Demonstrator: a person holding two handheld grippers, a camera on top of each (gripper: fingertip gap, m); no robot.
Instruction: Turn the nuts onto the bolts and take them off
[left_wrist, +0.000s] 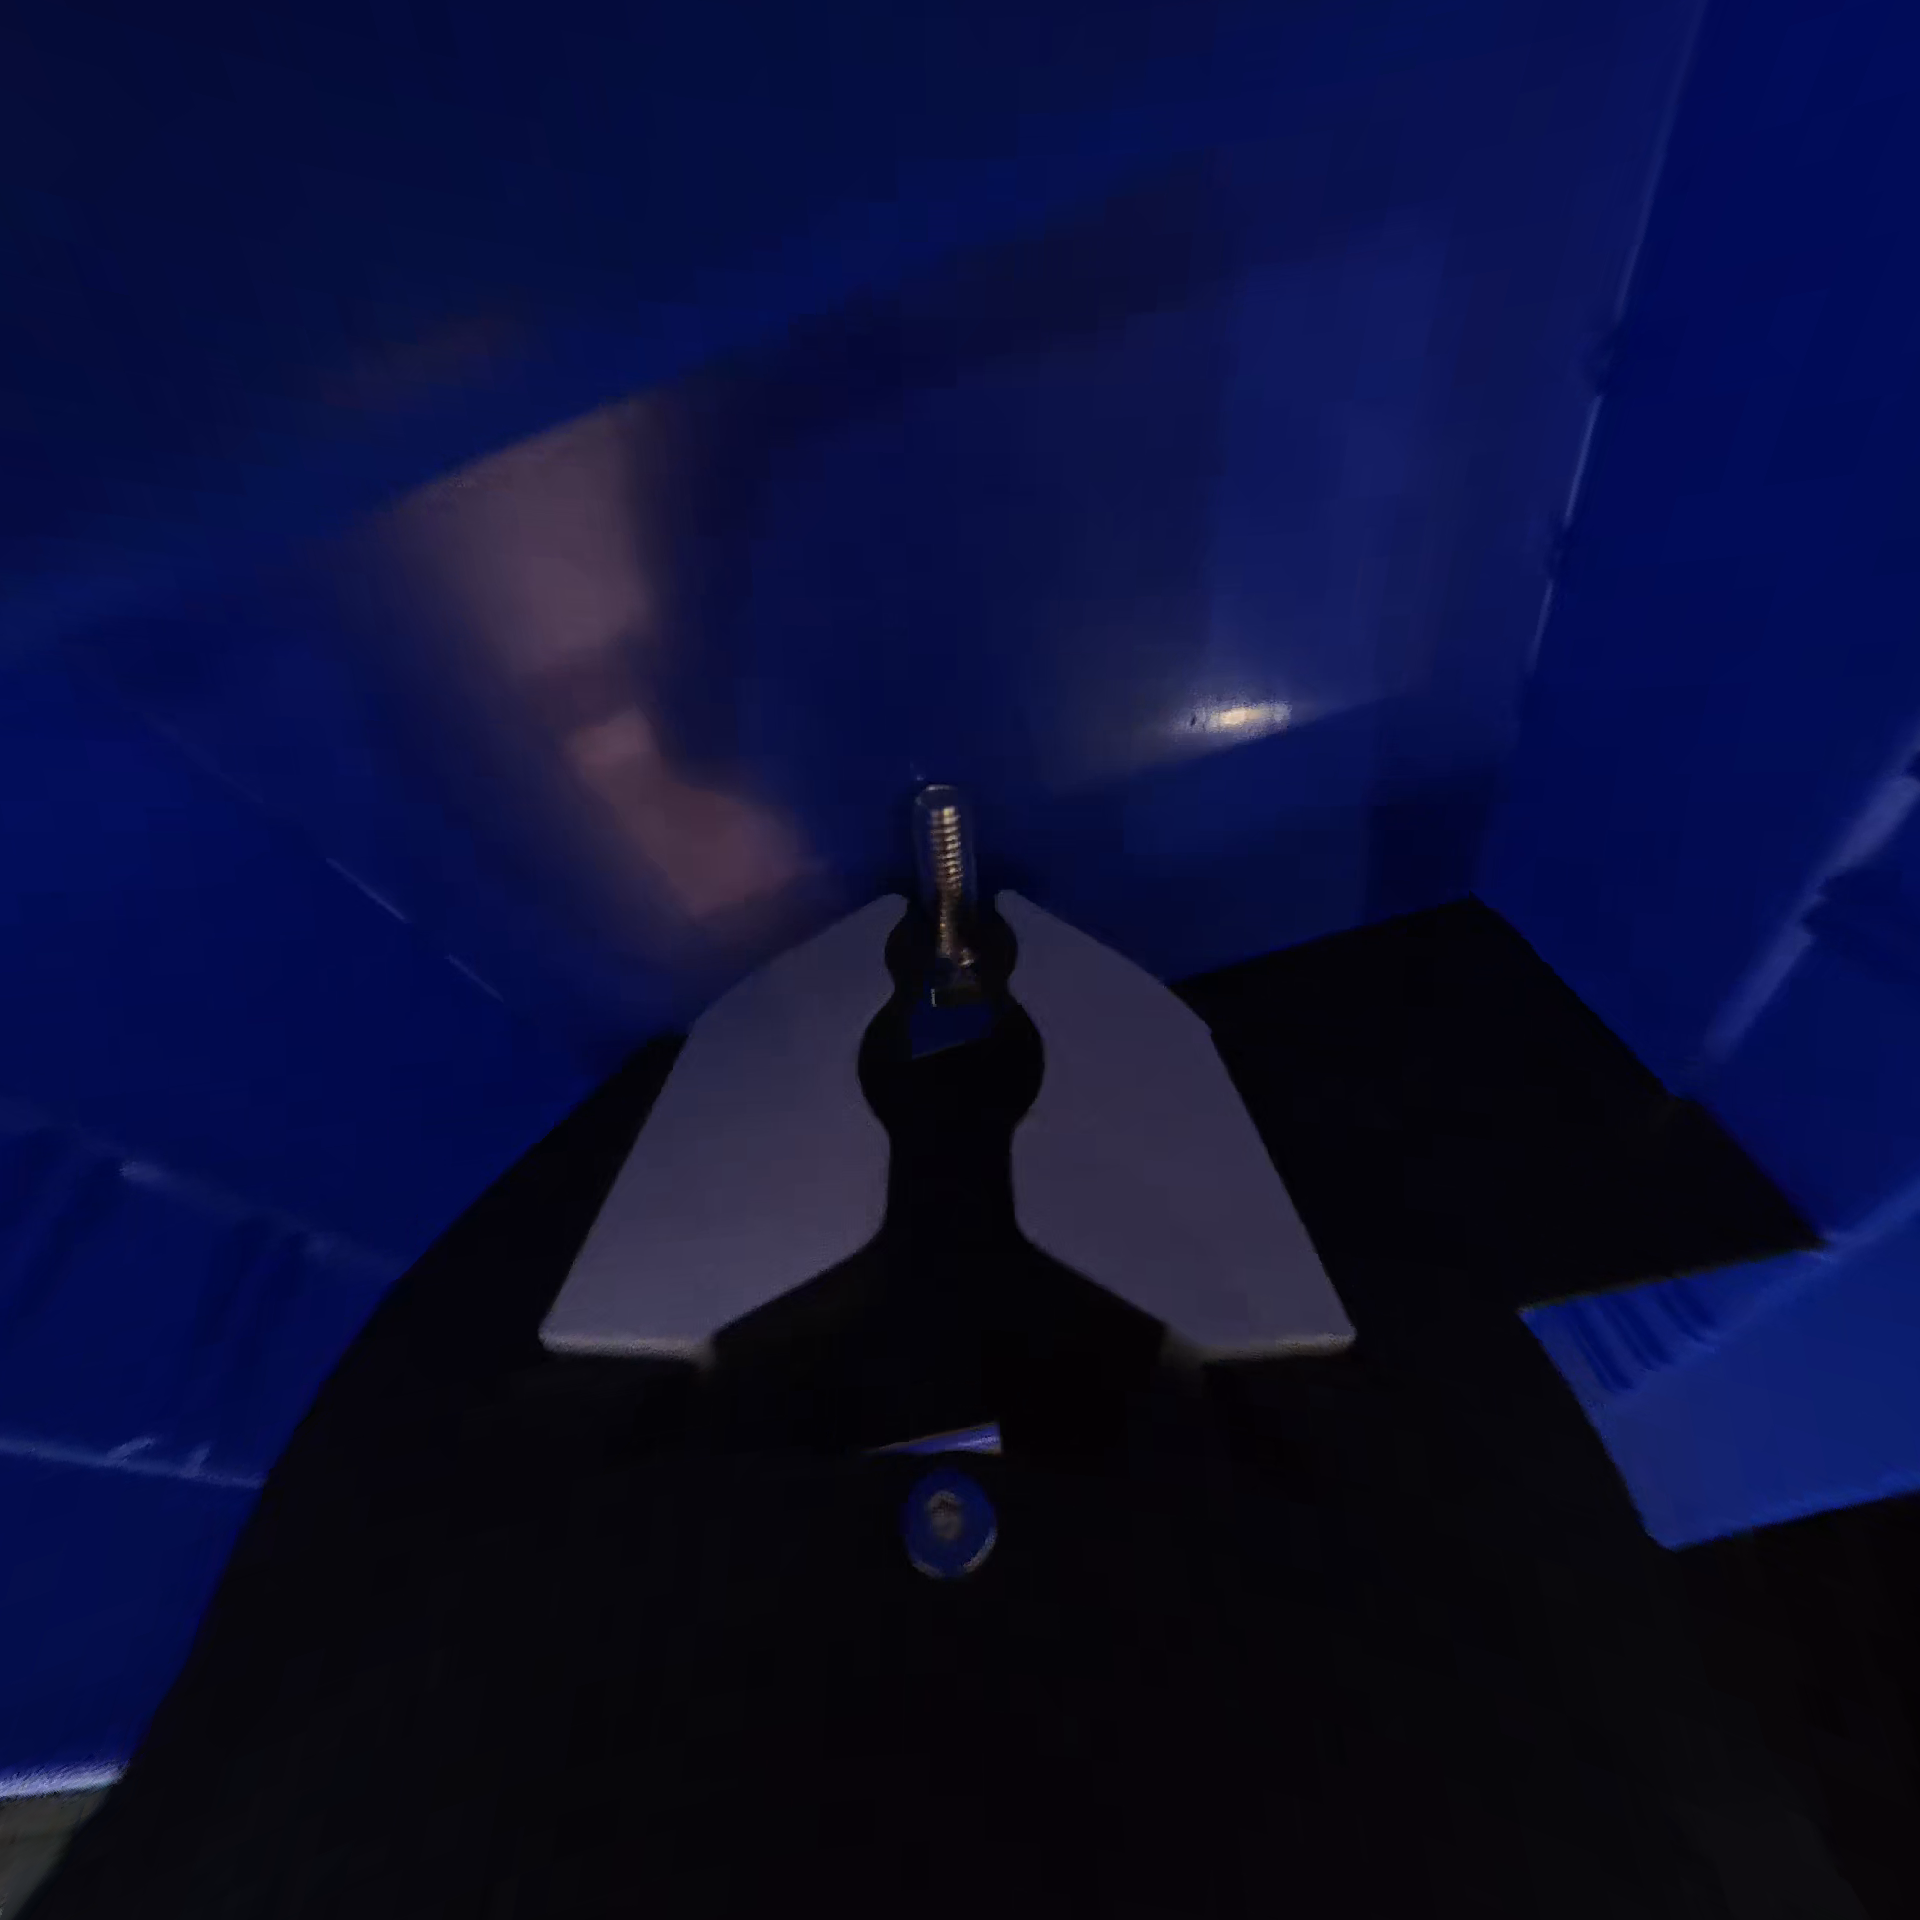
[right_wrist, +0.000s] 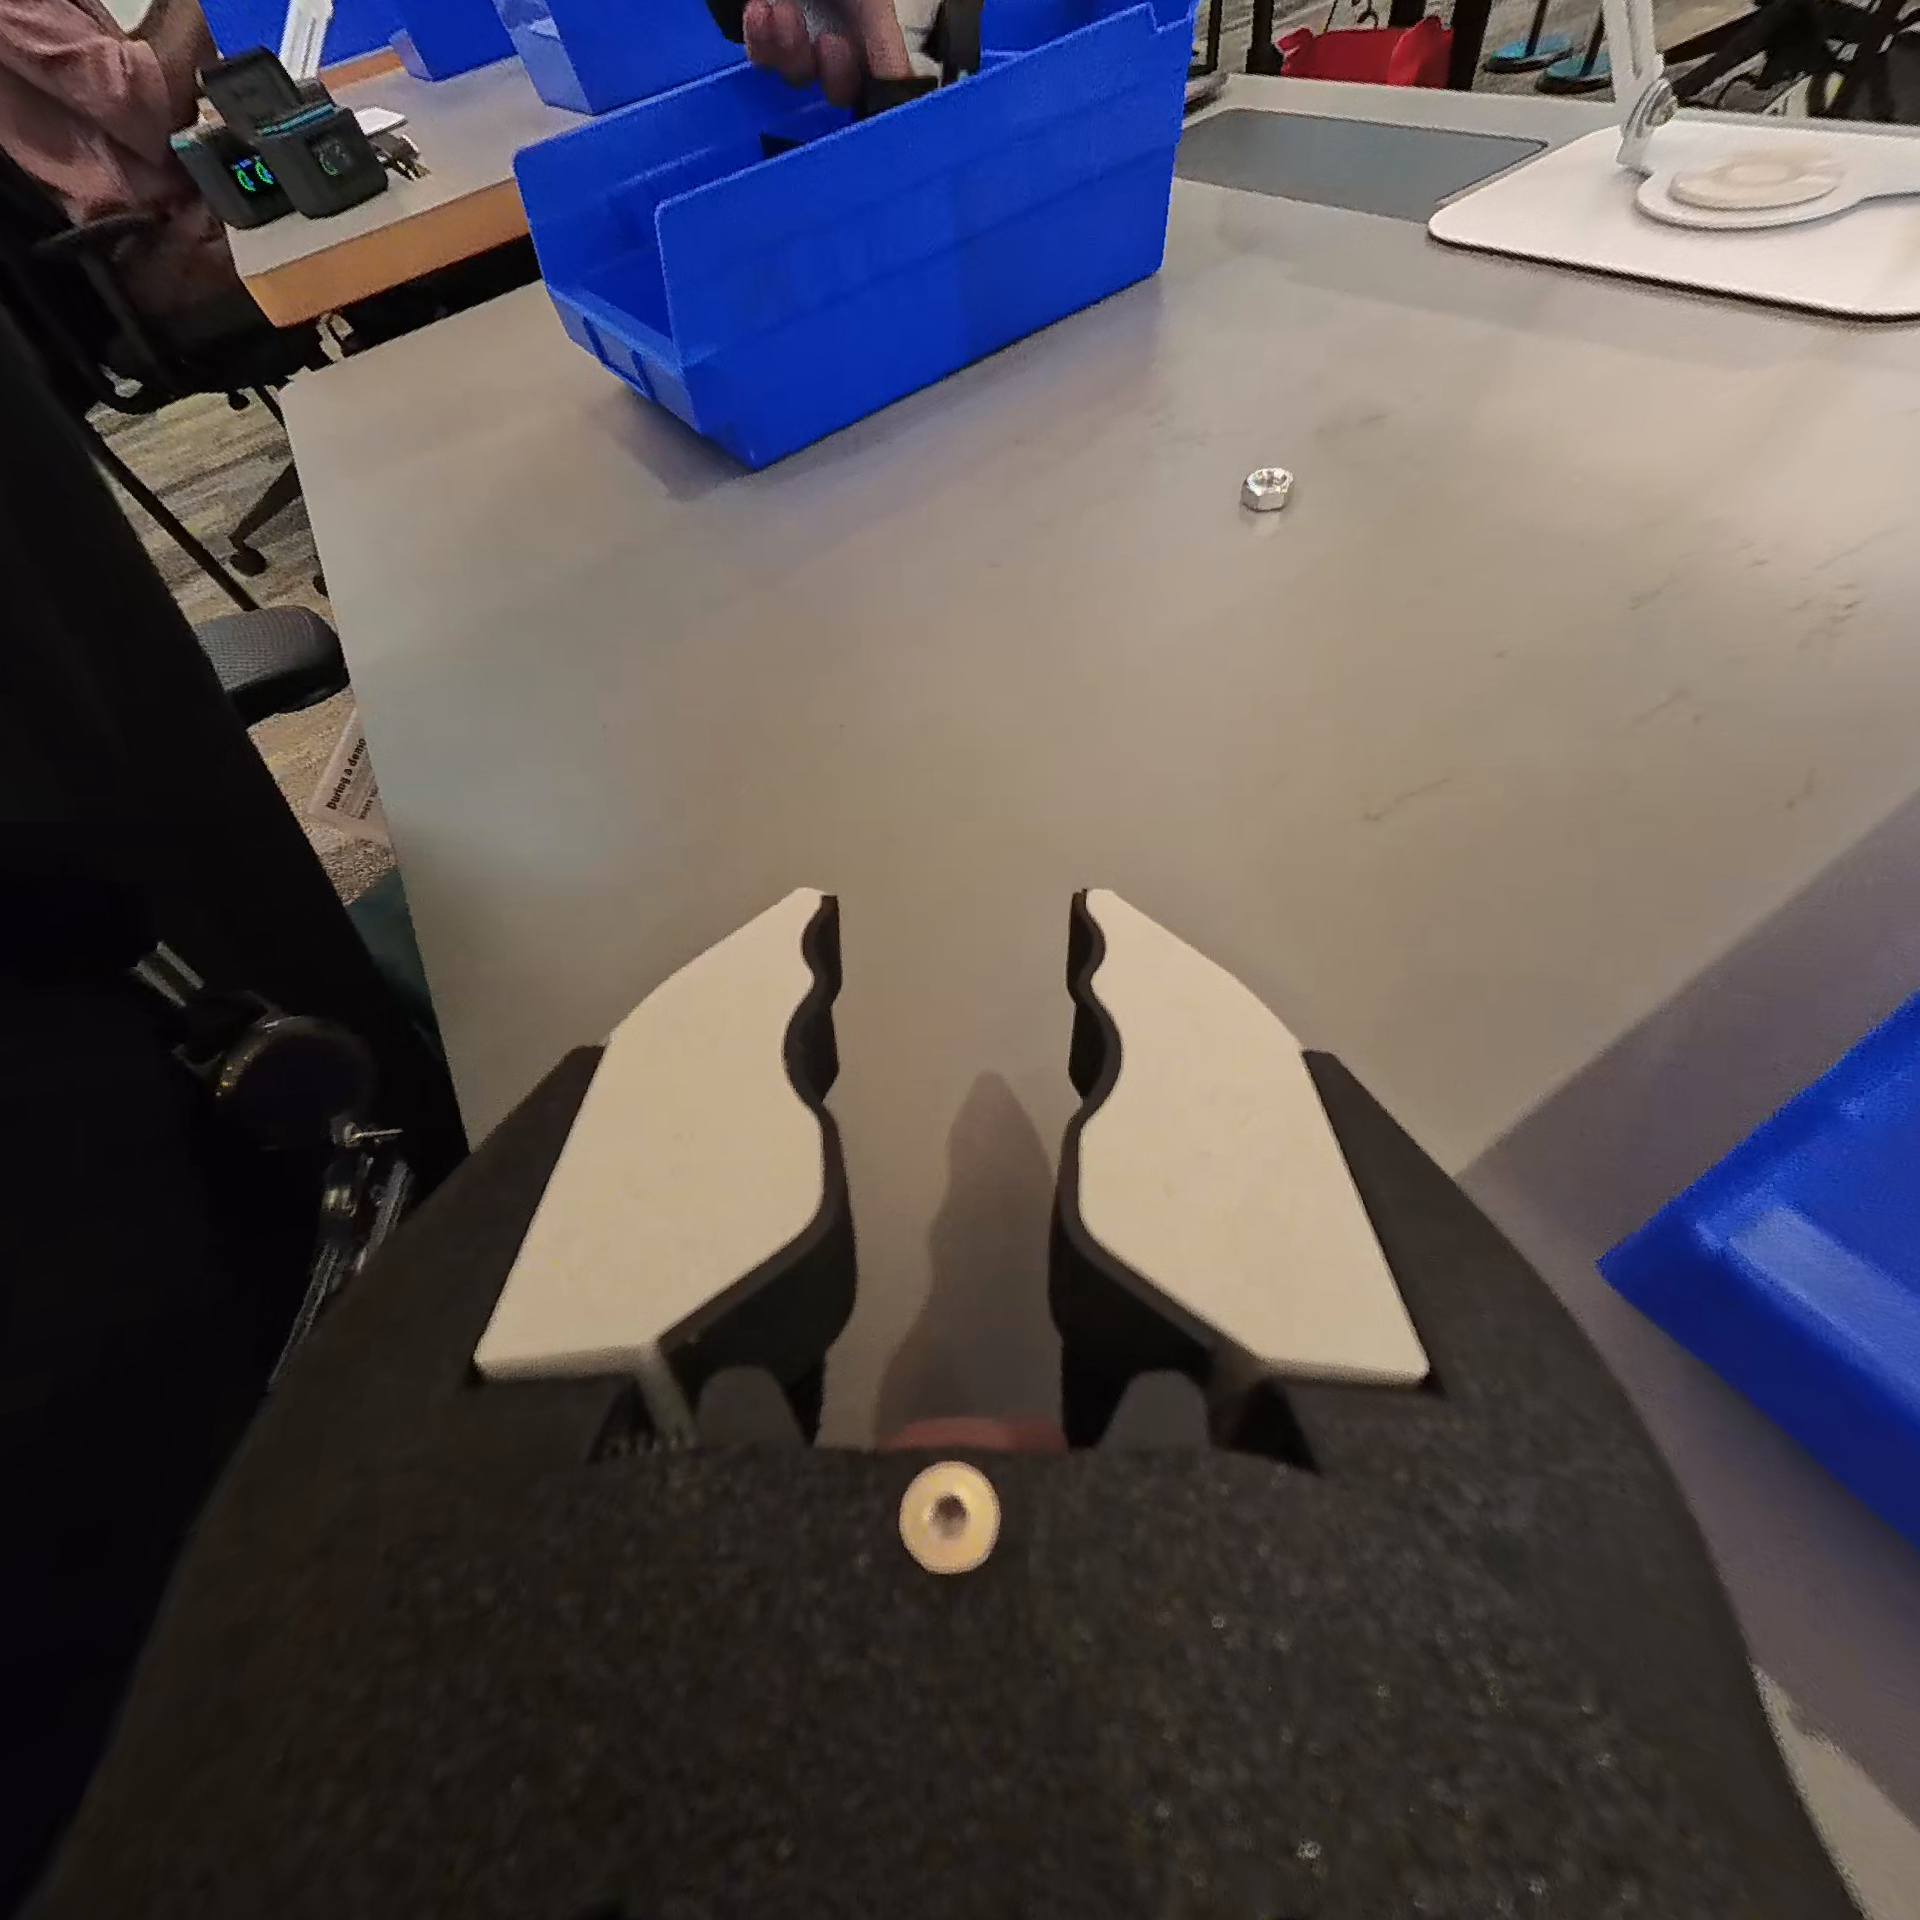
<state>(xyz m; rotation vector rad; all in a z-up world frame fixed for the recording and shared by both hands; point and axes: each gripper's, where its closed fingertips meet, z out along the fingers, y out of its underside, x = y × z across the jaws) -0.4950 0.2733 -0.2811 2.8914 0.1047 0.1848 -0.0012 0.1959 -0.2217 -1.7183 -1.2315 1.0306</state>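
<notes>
Left wrist view first: your left gripper (left_wrist: 948, 914) is down inside the blue bin (left_wrist: 1351, 416), jaws nearly closed and pinched on a bolt (left_wrist: 940, 873). The threaded end pokes out past the tips toward the bin wall, and the head sits back between the fingers. It's dark and a bit blurry in there, so I can't tell how square the grip is. Risk here, I'd say: the bolt is held on a narrow bit of shank, so it could pivot or slip if you bump the wall on the way out. Come out slowly and keep the tip off the plastic.

Right wrist view: your right gripper (right_wrist: 954, 914) is wide open over the grey table (right_wrist: 727, 675) and holding nothing. The nut (right_wrist: 1267, 488) lies by itself on the table, well ahead and off to the right, clear of the bin (right_wrist: 862, 260). The left gripper's handle and the hand on it show at the top, dipped into that bin.

Likely trouble: the nut is small and low, so closing on it off-centre could flick it across the table. And if the bolt ends up tilted, you'll probably cross-thread when you start turning.
</notes>
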